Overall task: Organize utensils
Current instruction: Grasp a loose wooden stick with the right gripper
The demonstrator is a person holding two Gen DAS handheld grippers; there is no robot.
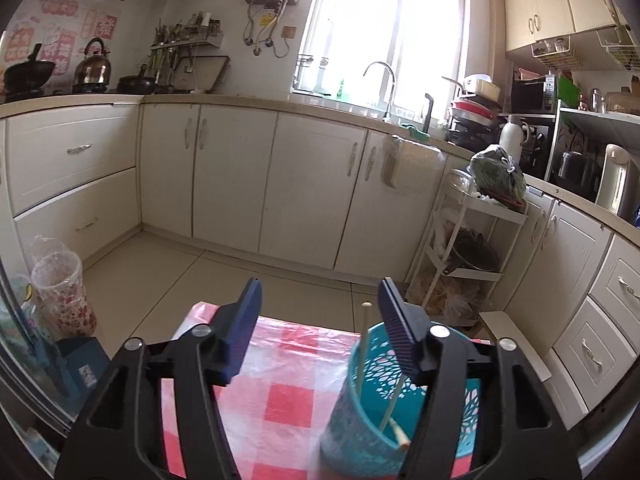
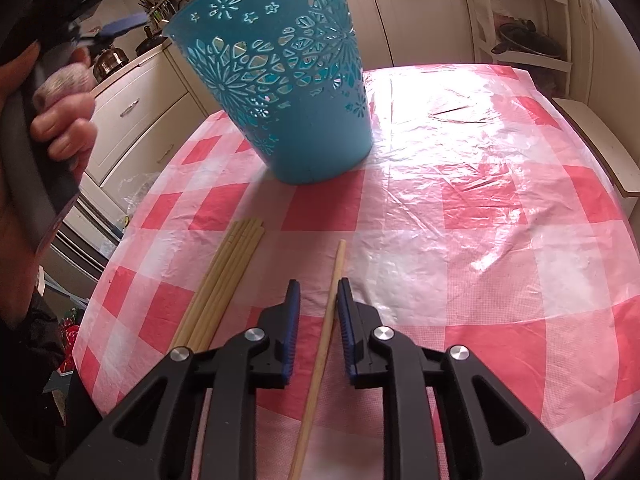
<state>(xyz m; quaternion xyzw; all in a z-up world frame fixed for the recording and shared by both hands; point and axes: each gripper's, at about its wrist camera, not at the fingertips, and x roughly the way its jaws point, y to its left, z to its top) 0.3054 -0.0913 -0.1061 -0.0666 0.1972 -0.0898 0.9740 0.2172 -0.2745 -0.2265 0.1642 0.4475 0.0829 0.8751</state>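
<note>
My left gripper (image 1: 320, 300) stands wide open with nothing between its pads, poised just above the teal holder (image 1: 384, 404), where pale chopsticks (image 1: 362, 354) lean inside against the rim. My right gripper (image 2: 318, 292) is only narrowly parted, a single chopstick (image 2: 326, 332) lying on the table (image 2: 480, 208) in the slot between the pads, and I see a slim gap on each side, so no grip. A bundle of chopsticks (image 2: 224, 280) lies just left of it, nearer me than the holder.
</note>
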